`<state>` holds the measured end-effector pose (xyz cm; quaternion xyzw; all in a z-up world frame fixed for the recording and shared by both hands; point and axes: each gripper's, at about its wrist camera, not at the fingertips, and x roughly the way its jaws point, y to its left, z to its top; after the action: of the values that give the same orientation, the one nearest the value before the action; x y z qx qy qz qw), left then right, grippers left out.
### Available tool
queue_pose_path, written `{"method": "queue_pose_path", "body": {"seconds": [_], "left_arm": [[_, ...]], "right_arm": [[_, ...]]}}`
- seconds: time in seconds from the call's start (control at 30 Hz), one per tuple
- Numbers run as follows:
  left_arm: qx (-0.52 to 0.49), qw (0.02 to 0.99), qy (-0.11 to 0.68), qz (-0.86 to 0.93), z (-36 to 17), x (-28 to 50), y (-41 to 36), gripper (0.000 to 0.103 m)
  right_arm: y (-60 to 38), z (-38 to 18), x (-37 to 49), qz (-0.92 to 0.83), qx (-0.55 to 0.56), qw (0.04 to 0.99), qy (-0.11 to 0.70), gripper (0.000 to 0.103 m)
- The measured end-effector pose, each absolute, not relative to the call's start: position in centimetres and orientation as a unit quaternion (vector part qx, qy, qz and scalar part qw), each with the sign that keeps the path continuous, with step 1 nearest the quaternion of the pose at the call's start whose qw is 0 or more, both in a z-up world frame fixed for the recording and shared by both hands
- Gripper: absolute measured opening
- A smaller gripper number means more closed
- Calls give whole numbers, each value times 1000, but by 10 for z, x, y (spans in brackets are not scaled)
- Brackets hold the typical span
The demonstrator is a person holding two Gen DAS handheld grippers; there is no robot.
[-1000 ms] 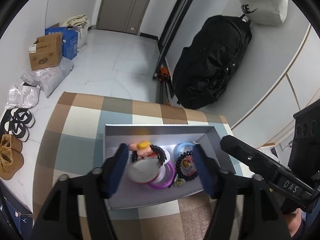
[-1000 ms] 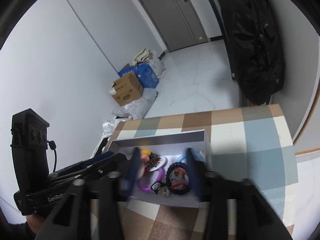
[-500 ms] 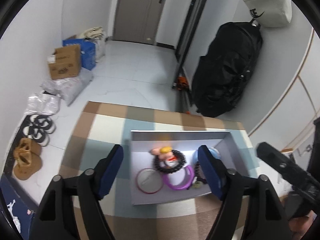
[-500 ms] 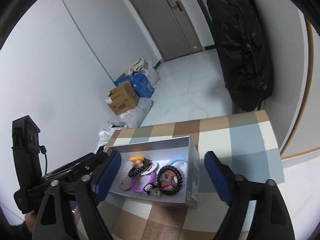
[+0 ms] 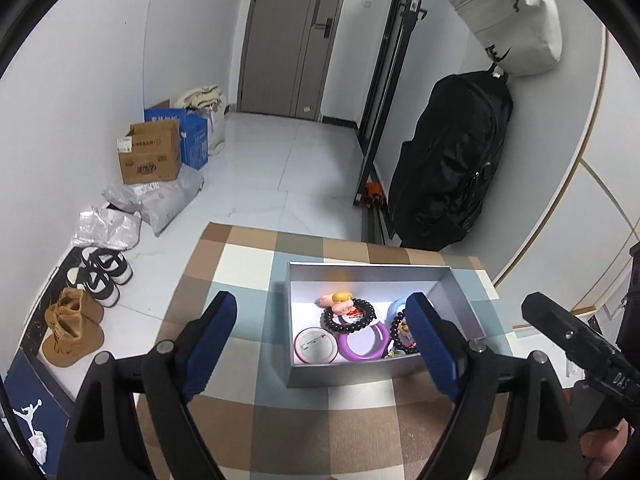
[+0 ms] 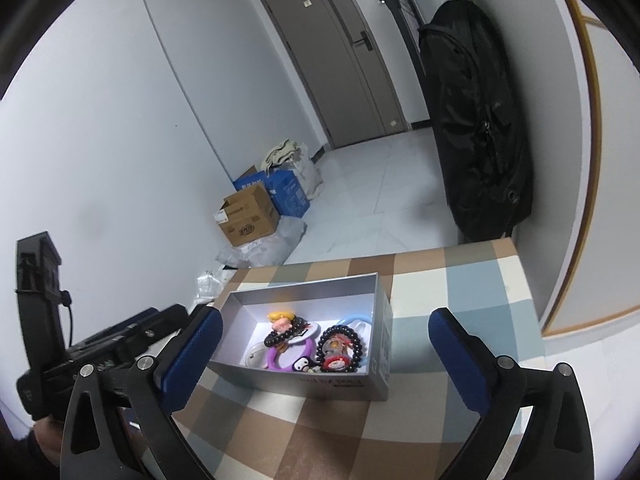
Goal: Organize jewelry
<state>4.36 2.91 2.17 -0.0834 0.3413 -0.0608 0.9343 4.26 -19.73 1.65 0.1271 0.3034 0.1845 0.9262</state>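
Note:
A grey open box [image 5: 362, 376] [image 6: 340, 388] sits on the checked tablecloth. Inside it lie a black bead bracelet [image 5: 350, 316] [image 6: 286, 334], a purple ring [image 5: 362, 346], a round pin badge [image 5: 314, 346], a small yellow-haired figure [image 5: 338, 300] [image 6: 280, 318], a light blue ring [image 5: 396, 306] and a second bead bracelet [image 6: 340, 346]. My left gripper [image 5: 320, 344] is open and empty, above and in front of the box. My right gripper [image 6: 326, 354] is open and empty, also held back above the box.
The checked table [image 5: 240, 276] ends at a tiled floor with cardboard boxes [image 5: 150, 156], plastic bags [image 5: 156, 196] and shoes [image 5: 100, 276] on the left. A black bag [image 5: 452, 168] hangs on the right wall. The right gripper's body [image 5: 580, 344] is at the right.
Both grippers have pulled up and back from the box and opened wide. The pin badge that was between my left fingers now lies in the box.

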Motion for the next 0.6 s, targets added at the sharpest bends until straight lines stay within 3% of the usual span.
{"method": "queue_pose_path", "body": {"seconds": [0.6], "left_arm": [[-63,936,344,-42,8,20,30,83]], "right_arm": [[-198,15,11,173,95,931,307,103]]}}
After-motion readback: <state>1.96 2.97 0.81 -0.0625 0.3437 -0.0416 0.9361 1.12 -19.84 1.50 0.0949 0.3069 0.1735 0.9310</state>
